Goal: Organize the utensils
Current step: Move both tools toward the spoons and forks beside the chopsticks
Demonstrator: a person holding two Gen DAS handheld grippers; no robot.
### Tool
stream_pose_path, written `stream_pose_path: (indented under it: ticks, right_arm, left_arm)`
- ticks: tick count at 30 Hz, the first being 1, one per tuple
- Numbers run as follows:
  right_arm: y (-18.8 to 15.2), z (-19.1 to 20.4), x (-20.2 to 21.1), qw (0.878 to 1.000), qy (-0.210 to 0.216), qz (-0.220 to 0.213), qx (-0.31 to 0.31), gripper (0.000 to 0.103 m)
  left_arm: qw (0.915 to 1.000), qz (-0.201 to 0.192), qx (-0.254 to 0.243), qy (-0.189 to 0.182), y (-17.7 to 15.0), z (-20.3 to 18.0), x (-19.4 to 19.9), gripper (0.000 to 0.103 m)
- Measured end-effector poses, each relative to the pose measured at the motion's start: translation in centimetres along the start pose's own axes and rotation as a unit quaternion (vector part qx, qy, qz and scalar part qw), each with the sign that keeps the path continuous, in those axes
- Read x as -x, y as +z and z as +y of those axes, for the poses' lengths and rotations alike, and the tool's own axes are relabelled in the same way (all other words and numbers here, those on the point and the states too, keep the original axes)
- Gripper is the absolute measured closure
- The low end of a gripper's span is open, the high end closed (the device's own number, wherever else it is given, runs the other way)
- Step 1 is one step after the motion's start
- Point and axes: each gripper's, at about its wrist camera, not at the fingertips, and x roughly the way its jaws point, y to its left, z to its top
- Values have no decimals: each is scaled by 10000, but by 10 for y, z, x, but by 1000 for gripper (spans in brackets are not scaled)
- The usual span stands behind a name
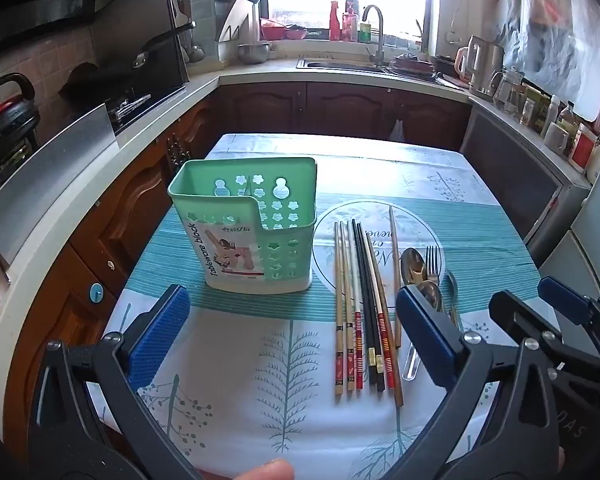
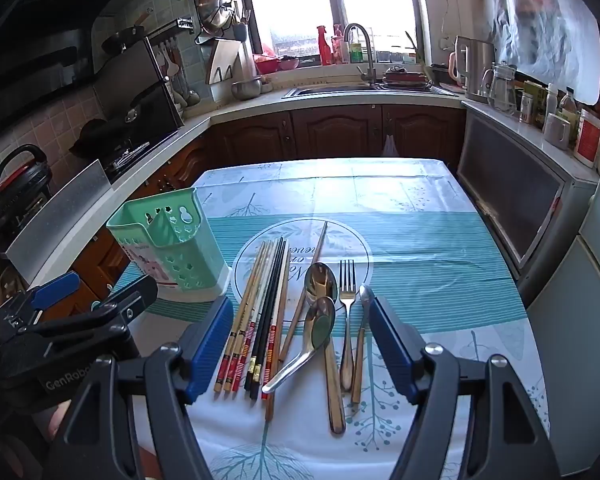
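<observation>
A green perforated utensil holder (image 1: 246, 228) (image 2: 172, 252) stands upright on the table, left of the utensils. Several chopsticks (image 1: 364, 312) (image 2: 260, 320) lie side by side to its right. Two spoons (image 2: 320, 312), a fork (image 2: 347, 300) and a small spoon (image 2: 362, 328) lie beside them; the fork also shows in the left wrist view (image 1: 432, 262). My left gripper (image 1: 294, 336) is open and empty, above the table's near part. My right gripper (image 2: 302, 344) is open and empty, its fingers straddling the utensils from above.
The table wears a teal and white cloth (image 1: 380, 168) (image 2: 420, 240). Wooden cabinets (image 2: 340, 132), a counter with a sink (image 2: 340, 90), a stove (image 1: 132, 104) on the left and a grey appliance (image 2: 512, 200) on the right surround it.
</observation>
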Motion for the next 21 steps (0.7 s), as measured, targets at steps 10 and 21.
stream_pose_path:
  ticks: [10,21]
  right_arm:
    - [-1,0,-1,10000,13,7,-9,32]
    - [-3,2,-1,10000,34,26,0,32]
  left_arm:
    - [10000,45,19,-60,-4,1,-1,2]
    - [10000,48,12,-50,-4,0,-4,5]
